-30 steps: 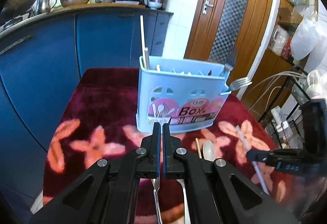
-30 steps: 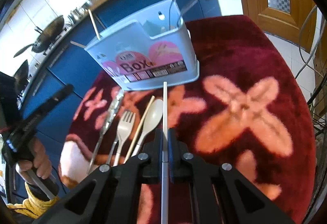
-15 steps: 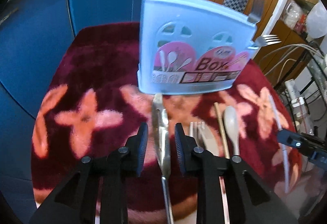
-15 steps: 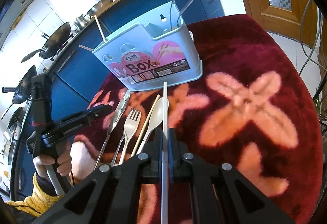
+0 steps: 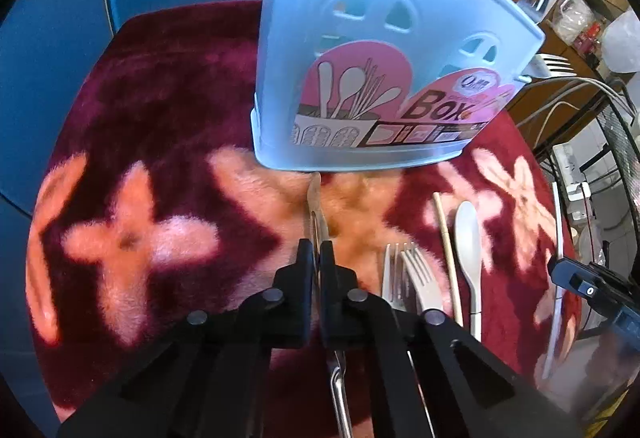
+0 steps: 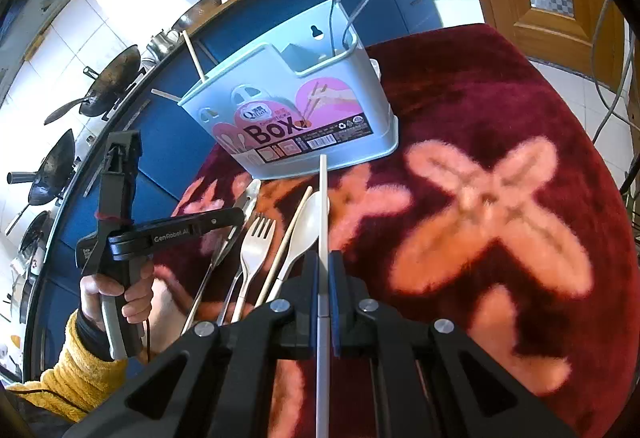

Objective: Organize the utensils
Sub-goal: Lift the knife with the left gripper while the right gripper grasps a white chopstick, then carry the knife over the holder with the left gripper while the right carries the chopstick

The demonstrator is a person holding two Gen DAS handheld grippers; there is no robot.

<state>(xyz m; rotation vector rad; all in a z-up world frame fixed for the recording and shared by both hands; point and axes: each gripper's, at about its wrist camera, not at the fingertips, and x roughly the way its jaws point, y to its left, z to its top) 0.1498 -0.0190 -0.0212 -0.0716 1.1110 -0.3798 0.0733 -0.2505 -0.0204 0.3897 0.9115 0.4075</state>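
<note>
Left wrist view: the left hand-held gripper [image 5: 316, 258] is clamped narrow on a metal knife [image 5: 316, 206], blade lying flat on the desk [image 5: 168, 86], which is covered in dark red plush with orange flowers. The knife tip points at, and nearly touches, the base of the pale blue utensil box [image 5: 360, 50], which stands upright toward the far edge. To the right of the knife lie two forks [image 5: 408, 274] side by side, then a wooden chopstick [image 5: 446, 238], then a beige spoon [image 5: 468, 230], all roughly parallel. Further right a white chopstick [image 5: 558, 238] runs along the desk, with the right hand-held gripper [image 5: 588, 290] at its near end. Fork tines [image 5: 554, 62] stick out at the box's right end.

Right wrist view: the right hand-held gripper [image 6: 323, 270] is closed on the white chopstick [image 6: 323, 206], which points straight ahead at the box [image 6: 288, 110]; its far tip is just short of the box base. Left of it lie the spoon [image 6: 308, 222], wooden chopstick [image 6: 292, 234], a fork [image 6: 256, 250] and the knife [image 6: 240, 214]. The left hand-held gripper [image 6: 236, 216] reaches in from the left over the knife, held by a hand [image 6: 116, 290] in a yellow sleeve. Metal handles and a wooden chopstick [image 6: 194, 56] stand inside the box
</note>
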